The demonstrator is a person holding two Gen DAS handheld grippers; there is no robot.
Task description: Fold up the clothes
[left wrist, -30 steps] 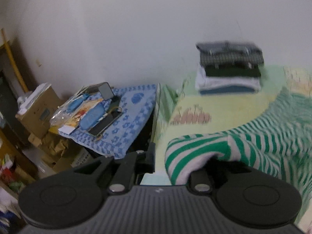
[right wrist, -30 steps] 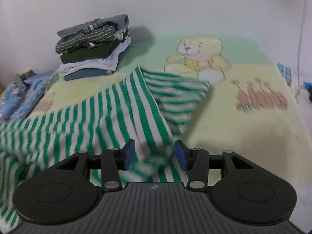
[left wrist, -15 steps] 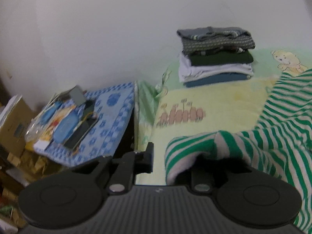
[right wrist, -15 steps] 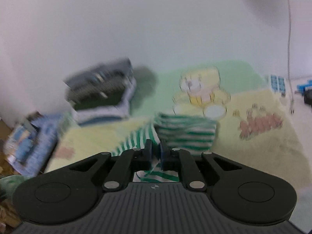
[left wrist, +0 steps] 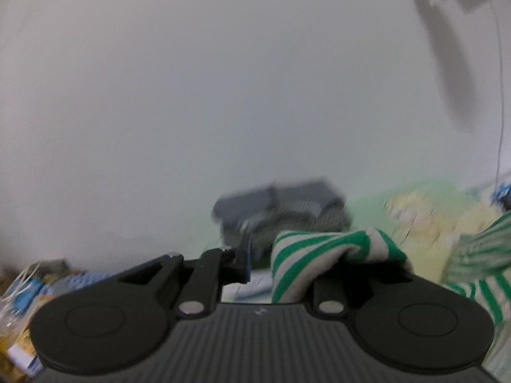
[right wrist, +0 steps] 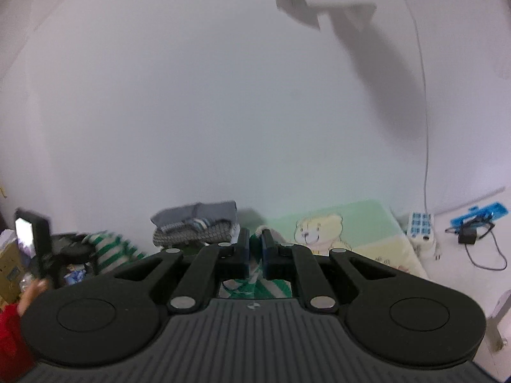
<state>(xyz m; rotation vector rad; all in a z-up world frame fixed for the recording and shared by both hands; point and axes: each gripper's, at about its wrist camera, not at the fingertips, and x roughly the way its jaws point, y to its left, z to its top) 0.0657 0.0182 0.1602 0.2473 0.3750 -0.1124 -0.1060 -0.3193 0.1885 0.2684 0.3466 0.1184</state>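
The green-and-white striped garment (left wrist: 319, 255) bunches over my left gripper (left wrist: 287, 265), hiding the right finger; only the left finger (left wrist: 244, 260) shows. The gripper is shut on the fabric, and more of it hangs at the right edge (left wrist: 472, 255). In the right wrist view my right gripper (right wrist: 255, 249) is shut, fingers nearly touching, with a strip of the striped garment (right wrist: 274, 284) pinched between them. Both grippers are high above the bed. The left gripper's body (right wrist: 35, 242) shows far left with striped cloth (right wrist: 108, 249) beside it.
A stack of folded clothes (right wrist: 198, 223) (left wrist: 281, 214) sits by the white wall on the bear-print sheet (right wrist: 361, 220). A power strip (right wrist: 421, 226), a charger with its cord (right wrist: 468, 236) and a blue object (right wrist: 479, 214) lie at right. A hand (right wrist: 32, 290) in a red sleeve (right wrist: 9, 335) shows lower left.
Both grippers rose and tipped up toward the wall, lifting the striped garment off the bed. The right gripper went from open around the fabric to shut on it.
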